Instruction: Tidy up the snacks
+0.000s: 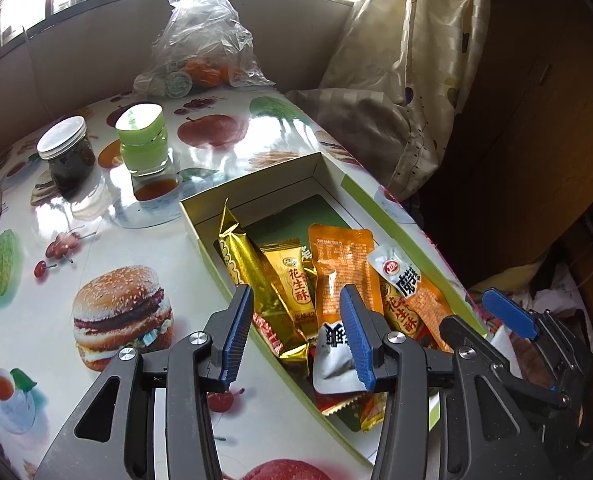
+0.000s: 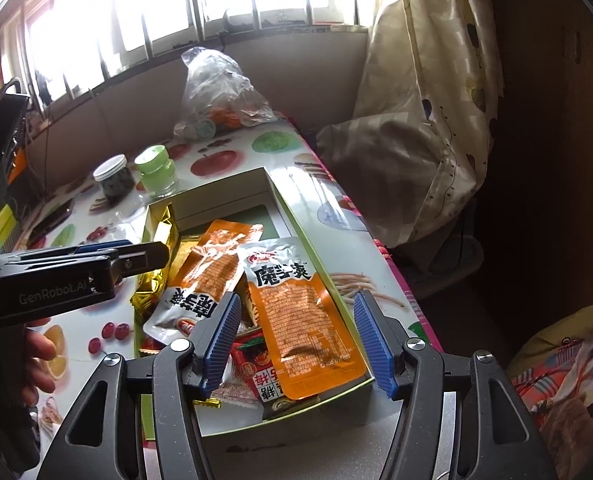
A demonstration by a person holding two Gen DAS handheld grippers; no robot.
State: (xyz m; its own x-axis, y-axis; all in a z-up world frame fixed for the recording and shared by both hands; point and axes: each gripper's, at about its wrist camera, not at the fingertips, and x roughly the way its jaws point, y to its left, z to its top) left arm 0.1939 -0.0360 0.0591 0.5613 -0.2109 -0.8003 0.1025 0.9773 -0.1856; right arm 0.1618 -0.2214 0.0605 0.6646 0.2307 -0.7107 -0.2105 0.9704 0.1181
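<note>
Two grippers hover over one box (image 1: 256, 184) of snacks on the desk (image 1: 144, 248). In the left wrist view, the left gripper (image 1: 298, 336) has its fingers apart, grasping nothing. The gold peanut bar (image 1: 292, 280), reading 花生酥, lies at 12 o'clock from it. It could bump the orange pack (image 1: 342, 264) out of place if it dips.

In the right wrist view, the right gripper (image 2: 294, 340) is released too, empty. The pack (image 2: 296, 300) reading 魔芋爽 lies between its fingers, leaning on the box edge, so it could slide out. The other gripper says GenRobot.AI.
</note>
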